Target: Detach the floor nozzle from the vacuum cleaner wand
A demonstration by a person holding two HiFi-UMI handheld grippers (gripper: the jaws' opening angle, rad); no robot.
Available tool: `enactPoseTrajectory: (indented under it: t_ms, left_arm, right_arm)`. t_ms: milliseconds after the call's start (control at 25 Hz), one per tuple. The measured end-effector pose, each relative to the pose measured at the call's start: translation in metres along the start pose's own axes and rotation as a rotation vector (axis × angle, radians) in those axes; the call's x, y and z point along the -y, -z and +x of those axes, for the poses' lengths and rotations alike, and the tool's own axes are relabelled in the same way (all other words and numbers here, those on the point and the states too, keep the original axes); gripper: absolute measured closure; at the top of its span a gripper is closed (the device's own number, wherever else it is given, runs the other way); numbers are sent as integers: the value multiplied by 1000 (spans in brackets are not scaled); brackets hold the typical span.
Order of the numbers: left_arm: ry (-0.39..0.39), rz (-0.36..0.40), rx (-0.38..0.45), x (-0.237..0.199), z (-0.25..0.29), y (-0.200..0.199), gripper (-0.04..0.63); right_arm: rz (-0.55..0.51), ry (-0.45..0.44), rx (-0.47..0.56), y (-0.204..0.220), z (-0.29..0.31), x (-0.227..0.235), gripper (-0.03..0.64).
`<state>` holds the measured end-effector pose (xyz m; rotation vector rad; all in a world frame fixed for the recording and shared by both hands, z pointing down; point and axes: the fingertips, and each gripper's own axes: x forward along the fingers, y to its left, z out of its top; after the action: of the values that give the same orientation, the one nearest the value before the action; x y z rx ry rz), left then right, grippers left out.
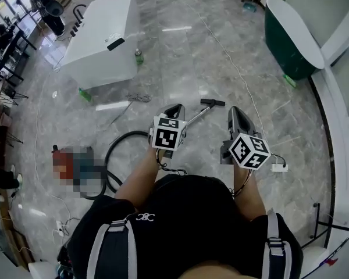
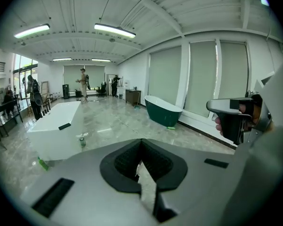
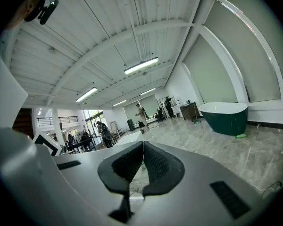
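The vacuum lies on the marble floor ahead of me in the head view. Its small black floor nozzle (image 1: 213, 103) sits at the far end of a thin silver wand (image 1: 196, 115), which slants back toward my left gripper (image 1: 175, 108). A black hose (image 1: 113, 149) loops to the left. Both grippers hang above the floor, apart from the vacuum. In the left gripper view the left gripper (image 2: 141, 143) is shut with nothing in it. My right gripper (image 1: 237, 113) stands to the right of the nozzle; in its own view the right gripper (image 3: 142, 146) is shut and empty.
A long white block (image 1: 102, 35) stands at the far left, with a green bottle (image 1: 138, 56) beside it. A dark green bathtub (image 1: 289, 38) sits far right along the wall. A white power strip (image 1: 279, 168) and thin cables lie on the floor. People stand far off.
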<state>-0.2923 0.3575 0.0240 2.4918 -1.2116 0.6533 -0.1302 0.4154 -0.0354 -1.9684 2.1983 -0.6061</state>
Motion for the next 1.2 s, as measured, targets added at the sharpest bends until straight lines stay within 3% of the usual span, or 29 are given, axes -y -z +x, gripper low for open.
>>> enactPoseTrajectory:
  t_ms: [400, 920, 1080, 1200]
  left_arm:
    - [35, 35, -62, 2, 85, -24, 588]
    - [-33, 45, -41, -21, 243, -95, 588]
    - [-30, 30, -68, -23, 309, -122, 588]
    - [-40, 1, -118, -25, 357, -120, 588]
  right_arm:
    - [92, 57, -13, -5, 54, 58, 601]
    - [134, -44, -38, -51, 212, 157, 601]
    - [137, -87, -31, -81, 265, 201, 601]
    - [113, -100, -69, -88, 308, 233, 601]
